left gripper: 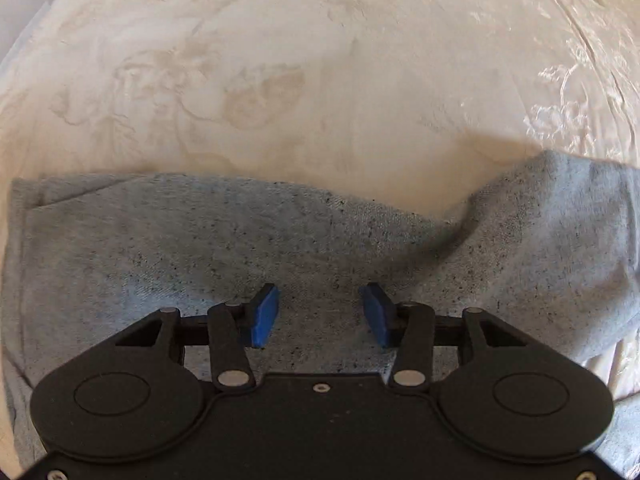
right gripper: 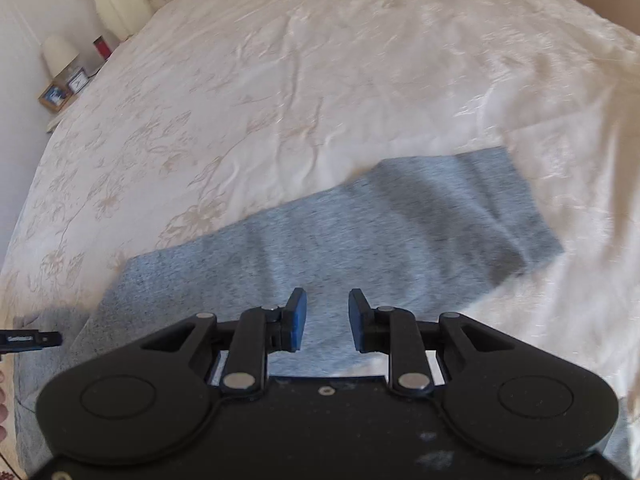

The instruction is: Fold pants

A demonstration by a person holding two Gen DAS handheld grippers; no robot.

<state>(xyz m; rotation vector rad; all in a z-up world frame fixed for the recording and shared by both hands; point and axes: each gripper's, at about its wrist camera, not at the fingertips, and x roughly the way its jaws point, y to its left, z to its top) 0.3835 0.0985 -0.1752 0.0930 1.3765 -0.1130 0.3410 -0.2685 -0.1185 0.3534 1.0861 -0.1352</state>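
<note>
Grey heathered pants [left gripper: 160,248] lie on a cream bedspread [left gripper: 320,60]. In the left wrist view they fill the lower half, with a raised fold at the right. My left gripper [left gripper: 320,312] hovers over the cloth with its blue pads apart and nothing between them. In the right wrist view the pants [right gripper: 360,232] stretch away to the upper right, ending in a straight hem. My right gripper [right gripper: 327,318] is above the near part of the pants, pads apart and empty. A black part of the left gripper shows at the left edge of the right wrist view [right gripper: 32,339].
The bedspread [right gripper: 280,80] has a pale floral pattern and spreads wide beyond the pants. A nightstand [right gripper: 64,88] with a lamp, a clock and a framed picture stands at the far left by the headboard [right gripper: 120,0]. The person's fingers [right gripper: 2,404] show at the lower left.
</note>
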